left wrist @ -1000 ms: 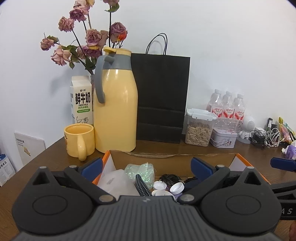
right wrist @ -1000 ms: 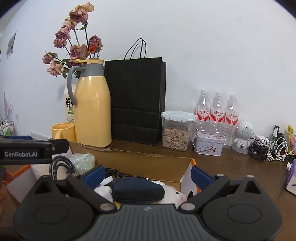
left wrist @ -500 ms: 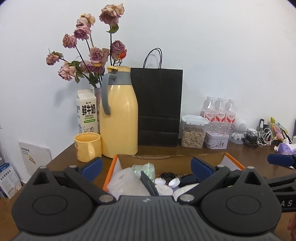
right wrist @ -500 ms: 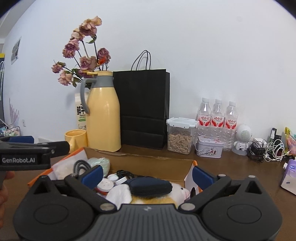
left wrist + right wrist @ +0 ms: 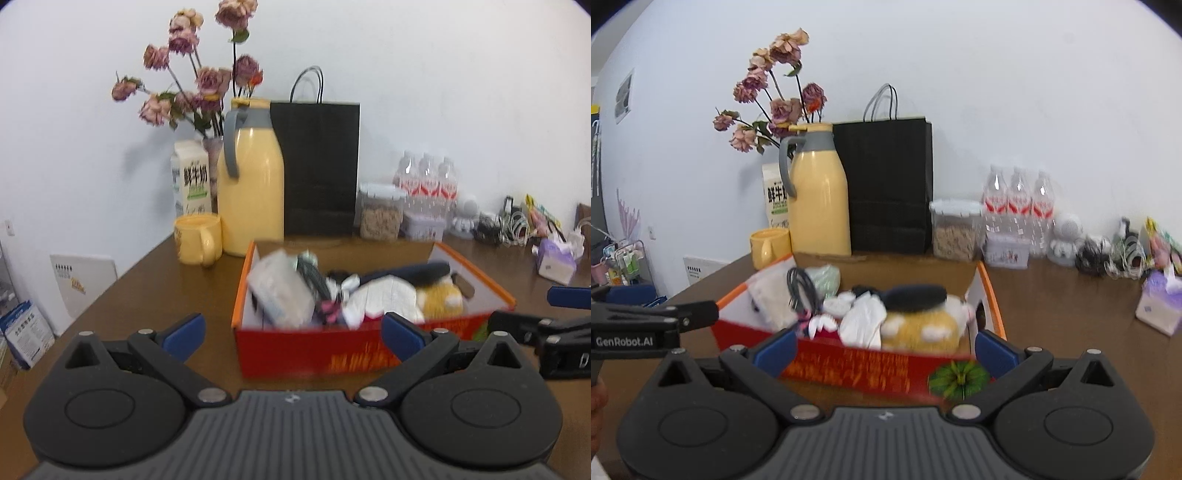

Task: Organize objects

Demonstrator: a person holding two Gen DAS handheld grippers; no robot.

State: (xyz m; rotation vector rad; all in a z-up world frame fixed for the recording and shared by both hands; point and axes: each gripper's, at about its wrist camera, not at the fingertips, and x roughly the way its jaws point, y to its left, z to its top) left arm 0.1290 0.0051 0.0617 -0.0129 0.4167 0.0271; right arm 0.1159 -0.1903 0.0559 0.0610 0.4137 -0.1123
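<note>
Red box (image 5: pixel 332 354) sits open mid-frame on the table, crammed: yellow plush (image 5: pixel 441 297), dark pouch (image 5: pixel 417 271), white cloth (image 5: pixel 384 297), clear bag (image 5: pixel 280 291).

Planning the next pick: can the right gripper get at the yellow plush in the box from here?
Probably yes. The right gripper is open and empty, facing the box. The plush lies just past the near wall, though a dark pouch rests on it.
</note>
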